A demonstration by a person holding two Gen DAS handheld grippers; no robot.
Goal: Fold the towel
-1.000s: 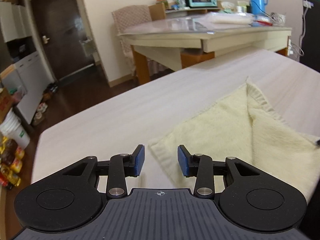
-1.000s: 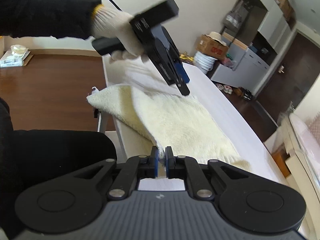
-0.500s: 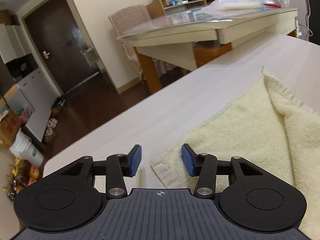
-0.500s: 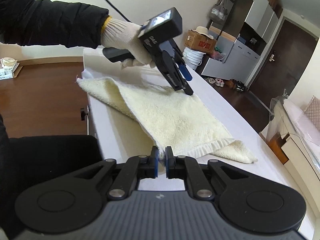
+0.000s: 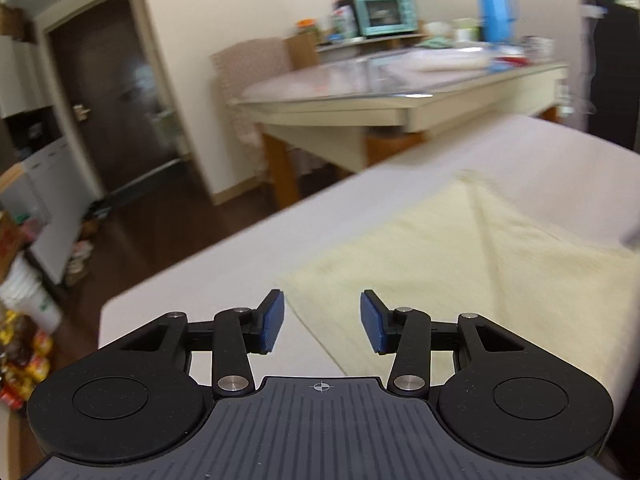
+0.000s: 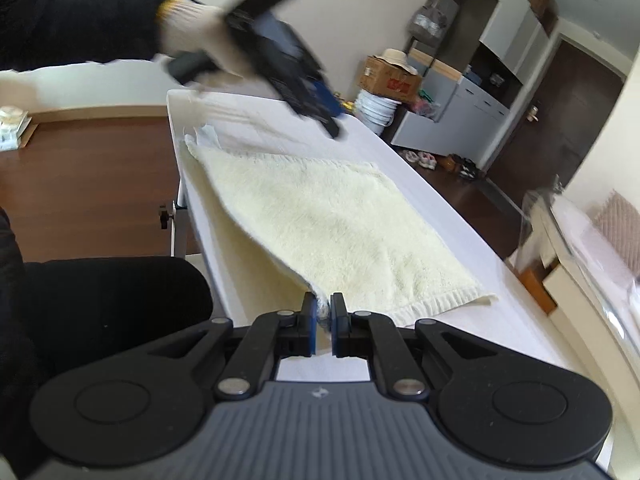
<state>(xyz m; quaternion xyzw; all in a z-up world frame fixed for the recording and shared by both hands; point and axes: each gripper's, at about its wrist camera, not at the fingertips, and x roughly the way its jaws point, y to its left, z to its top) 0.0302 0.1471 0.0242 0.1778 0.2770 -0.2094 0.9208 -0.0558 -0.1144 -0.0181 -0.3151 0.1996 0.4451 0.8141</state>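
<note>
A pale yellow towel (image 6: 332, 216) lies on the white table (image 6: 404, 168), folded over itself. It also shows in the left wrist view (image 5: 460, 248). My right gripper (image 6: 322, 312) is shut on the towel's near corner and holds that corner a little above the table. My left gripper (image 5: 320, 322) is open and empty, above the towel's corner near the table's end. In the right wrist view the left gripper (image 6: 332, 120) is blurred and raised above the far end of the towel.
A second table (image 5: 400, 96) with clutter stands beyond the white one. A blue flask (image 5: 494, 8) and a teal oven (image 5: 386, 14) are at the back. White buckets (image 6: 376, 110), boxes and cabinets line the floor. My dark-clothed body (image 6: 100, 312) is at the table's near left.
My left gripper has lifted away from the towel and opened wider. My right gripper has carried its corner across, and the upper layer now lies flatter over the lower one.
</note>
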